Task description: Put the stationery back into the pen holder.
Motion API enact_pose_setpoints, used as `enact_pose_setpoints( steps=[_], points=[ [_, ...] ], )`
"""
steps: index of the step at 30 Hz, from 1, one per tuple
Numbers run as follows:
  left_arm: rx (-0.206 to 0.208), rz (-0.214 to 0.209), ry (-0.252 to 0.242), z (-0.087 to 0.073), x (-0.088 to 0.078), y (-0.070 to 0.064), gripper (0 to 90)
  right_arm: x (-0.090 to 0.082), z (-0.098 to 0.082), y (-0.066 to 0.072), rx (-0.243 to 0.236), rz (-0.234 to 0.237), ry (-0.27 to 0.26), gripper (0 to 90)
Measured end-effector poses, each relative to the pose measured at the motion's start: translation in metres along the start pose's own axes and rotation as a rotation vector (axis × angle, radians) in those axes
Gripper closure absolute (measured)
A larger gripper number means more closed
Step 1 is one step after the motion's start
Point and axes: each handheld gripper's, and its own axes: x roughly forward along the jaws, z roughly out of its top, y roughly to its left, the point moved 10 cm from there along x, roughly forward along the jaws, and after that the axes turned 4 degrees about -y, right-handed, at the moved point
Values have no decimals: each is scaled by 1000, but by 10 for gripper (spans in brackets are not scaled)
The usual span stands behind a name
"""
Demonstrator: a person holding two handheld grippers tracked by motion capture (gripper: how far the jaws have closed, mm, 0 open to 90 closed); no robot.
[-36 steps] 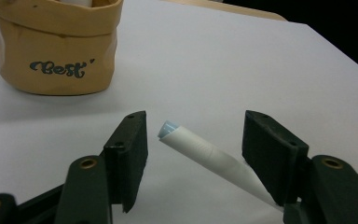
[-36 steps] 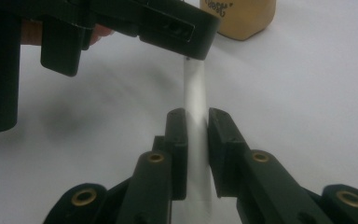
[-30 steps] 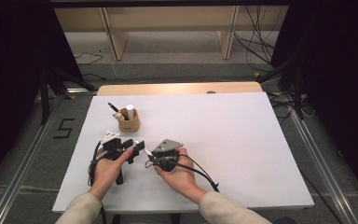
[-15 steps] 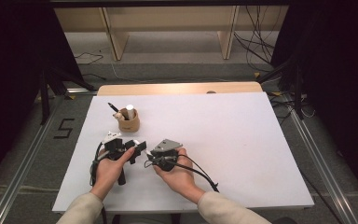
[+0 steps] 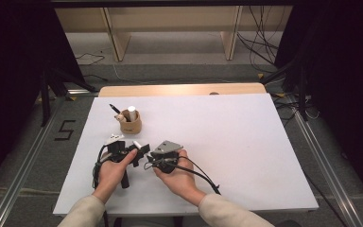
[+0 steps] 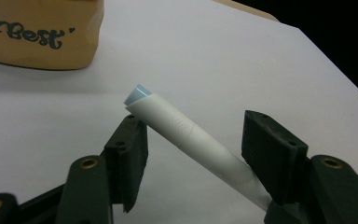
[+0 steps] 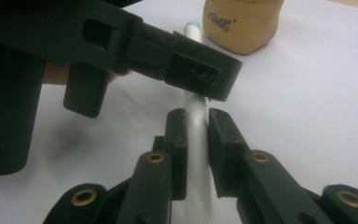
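Pinching 1 white tube (image 7: 196, 140), R gripper (image 7: 196, 154); L gripper (image 6: 191, 154) spread (1 cup (image 5: 130, 124) near).

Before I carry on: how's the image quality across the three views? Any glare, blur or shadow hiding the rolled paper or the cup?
High view: even light, a bright strip of glare on the wooden table edge. Left gripper view: rolled paper sharp, tan cup slightly soft and cropped at the top. Right gripper view: left gripper looms large and dark, covering part of the paper; soft shadow beneath it.
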Motion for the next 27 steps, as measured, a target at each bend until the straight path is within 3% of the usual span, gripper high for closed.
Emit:
enact_pose_setpoints(
  steps=[6,13,15,23,27],
  points=[
    [-39,-43,-10,2,-1,-6,561,1,1,-1,7,-4,-5,792],
    [-83,-127,-72,13,-7,-20,733,0,2,-3,19,-7,-5,792],
    [-76,-156,-98,19,-10,-27,769,-1,5,-4,24,-8,-15,792],
    [-38,-164,-144,32,-16,-33,780,-7,19,-5,23,0,-49,782],
    [-3,-142,-175,39,-19,-30,780,-5,16,-6,13,4,-38,660]
  ],
)
